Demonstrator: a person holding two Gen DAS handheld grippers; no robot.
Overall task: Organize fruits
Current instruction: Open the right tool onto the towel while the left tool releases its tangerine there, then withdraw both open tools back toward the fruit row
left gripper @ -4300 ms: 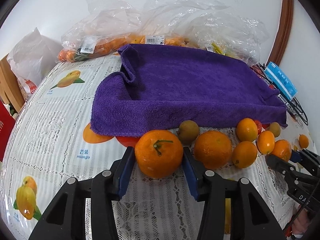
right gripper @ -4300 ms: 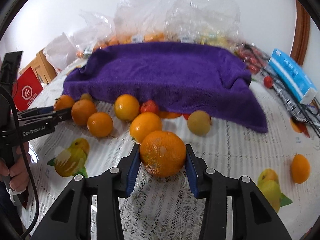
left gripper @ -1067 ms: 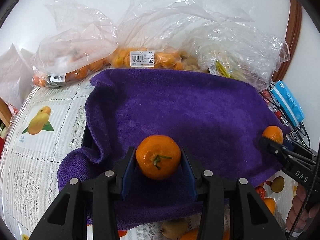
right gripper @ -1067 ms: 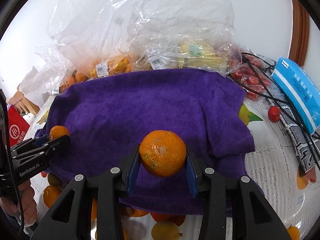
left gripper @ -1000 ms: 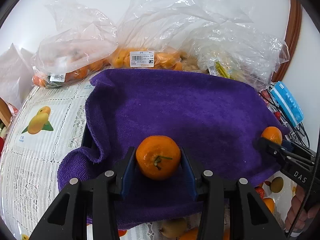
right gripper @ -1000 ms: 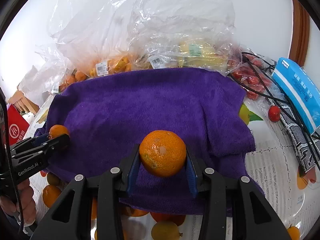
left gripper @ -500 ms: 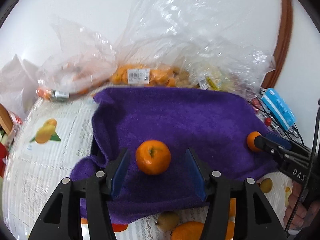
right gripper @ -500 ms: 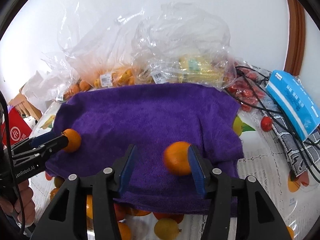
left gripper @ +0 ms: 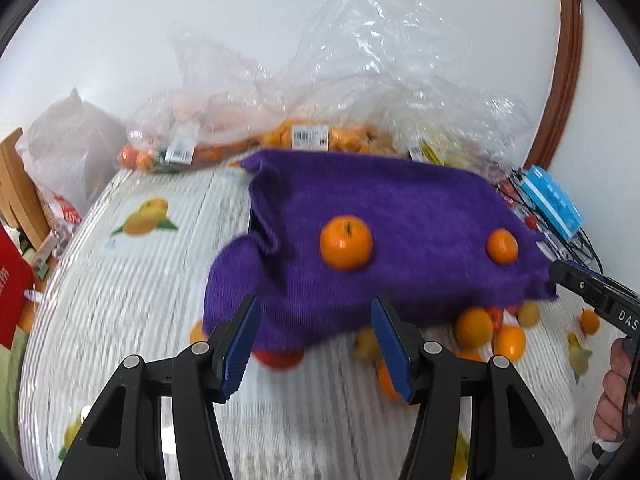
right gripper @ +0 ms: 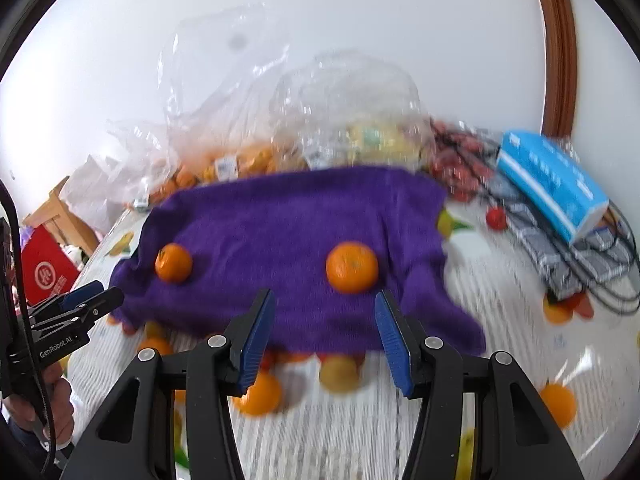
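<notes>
Oranges, two round glossy ones, lie well apart on the rumpled purple terry towel [left gripper: 400, 216]: the stemmed orange [left gripper: 346, 243] toward its left, the pitted orange [right gripper: 352, 267] toward its right. More loose citrus [right gripper: 258, 394] waits at the towel's near edge, so each next pick should, I judge, straddle one fruit squarely and clamp gently. Left gripper [left gripper: 316, 344] and right gripper [right gripper: 324, 338] both tilt downward over the tablecloth, jaws apart and empty.

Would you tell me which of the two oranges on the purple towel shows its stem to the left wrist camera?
The larger-looking orange nearer the towel's bunched left fold; a dark stem mark sits on top. The other orange, nearer the right edge, shows none.
</notes>
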